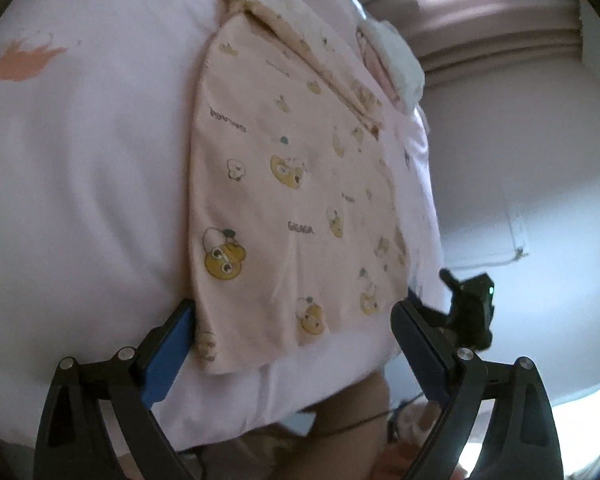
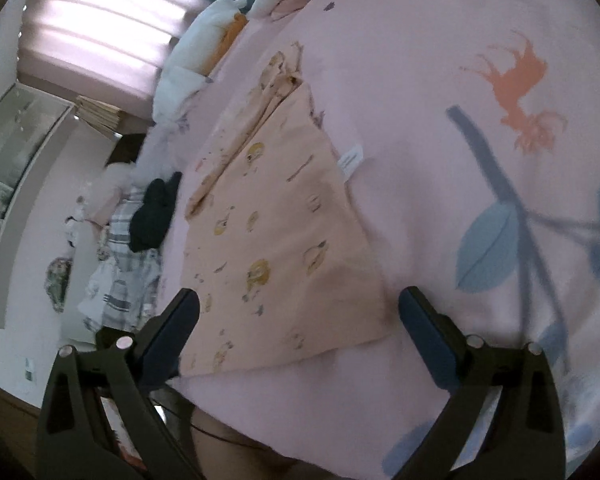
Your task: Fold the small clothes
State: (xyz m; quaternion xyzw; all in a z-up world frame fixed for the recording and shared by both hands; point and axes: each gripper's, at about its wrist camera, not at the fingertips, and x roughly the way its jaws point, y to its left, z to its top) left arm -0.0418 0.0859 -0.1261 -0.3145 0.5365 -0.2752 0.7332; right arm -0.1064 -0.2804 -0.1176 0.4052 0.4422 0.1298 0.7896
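Observation:
A small peach garment [image 1: 284, 184] printed with yellow cartoon faces lies flat on the pink bed sheet [image 1: 92, 168], with a folded strip along its far edge. My left gripper [image 1: 296, 320] hovers open over its near edge, one blue pad [image 1: 172, 344] beside the left corner, and the pads do not press the cloth. In the right wrist view the same garment [image 2: 280, 240] shows a white label [image 2: 350, 160] on its right side. My right gripper [image 2: 300, 312] is open too, straddling the near hem with nothing clamped.
Pillows and soft toys [image 2: 196, 52] sit at the far end of the bed. A pile of plaid and black clothes [image 2: 140, 232] lies left of the garment. A black device with a green light [image 1: 474, 304] stands at the bed's right edge. The sheet [image 2: 460, 160] stretches out on the right.

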